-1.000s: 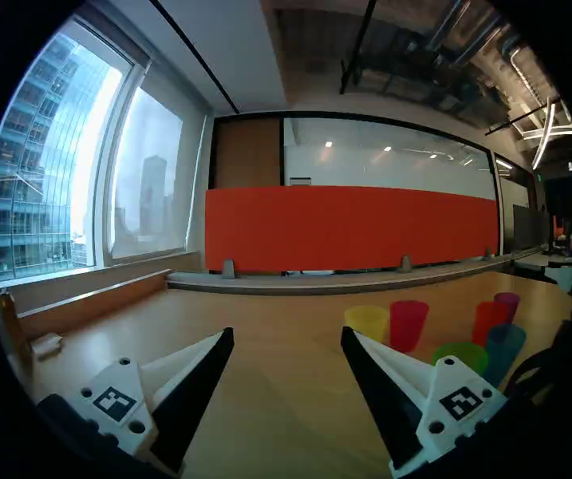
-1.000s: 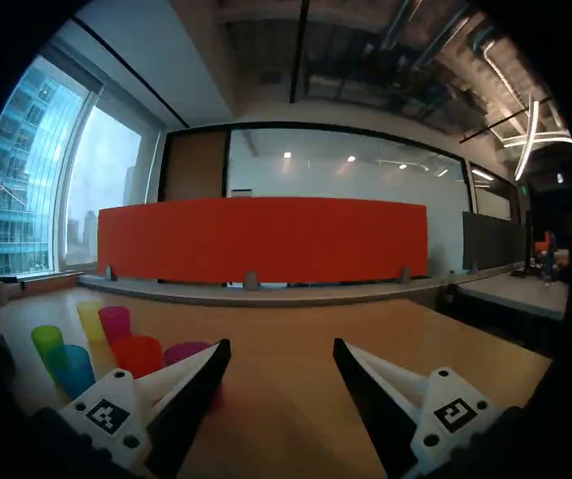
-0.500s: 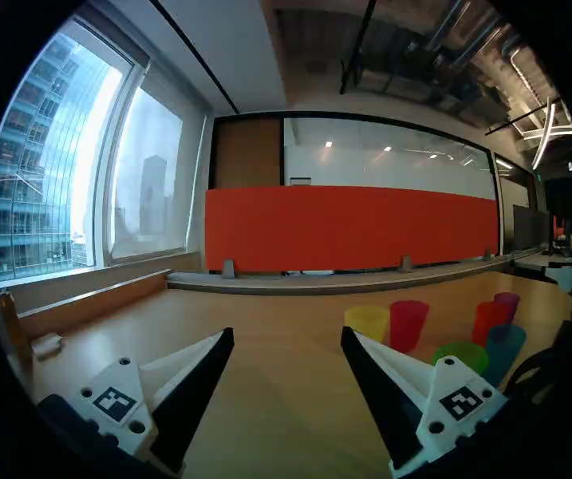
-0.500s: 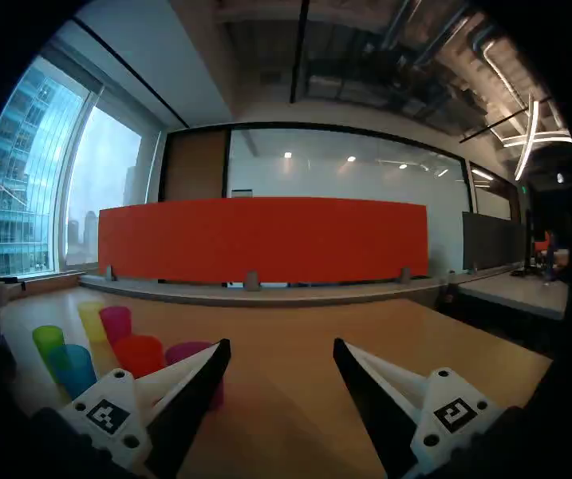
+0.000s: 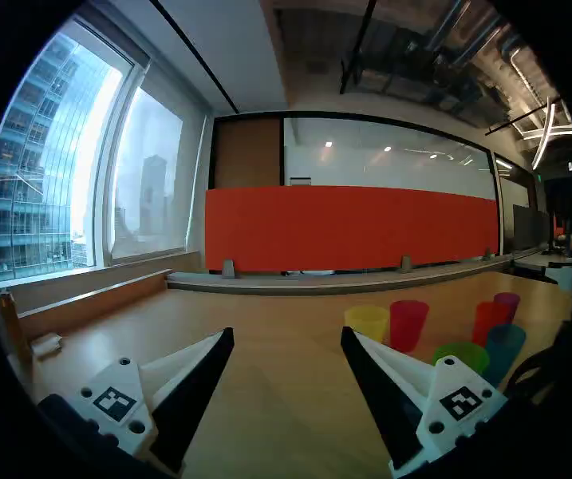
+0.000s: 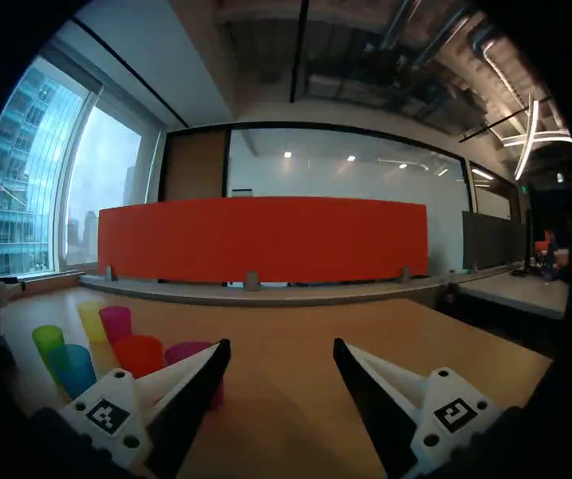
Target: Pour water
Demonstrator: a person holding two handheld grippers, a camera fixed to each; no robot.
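Several coloured plastic cups stand upright in a cluster on the wooden table (image 5: 286,375). In the left gripper view they sit ahead to the right: a yellow cup (image 5: 365,321), a red cup (image 5: 408,323), a green cup (image 5: 459,354), a teal cup (image 5: 504,349), an orange cup (image 5: 489,318) and a purple cup (image 5: 507,303). My left gripper (image 5: 287,351) is open and holds nothing, left of the cluster. In the right gripper view the cups lie ahead to the left: green cup (image 6: 47,342), teal cup (image 6: 72,369), yellow cup (image 6: 89,318), pink cup (image 6: 115,322), orange cup (image 6: 137,354), purple cup (image 6: 187,352). My right gripper (image 6: 282,353) is open and empty.
A long orange partition (image 5: 349,227) runs along the table's far edge. Large windows (image 5: 54,176) stand at the left. A small white object (image 5: 46,344) lies near the left table edge. Another desk (image 6: 517,291) stands to the right.
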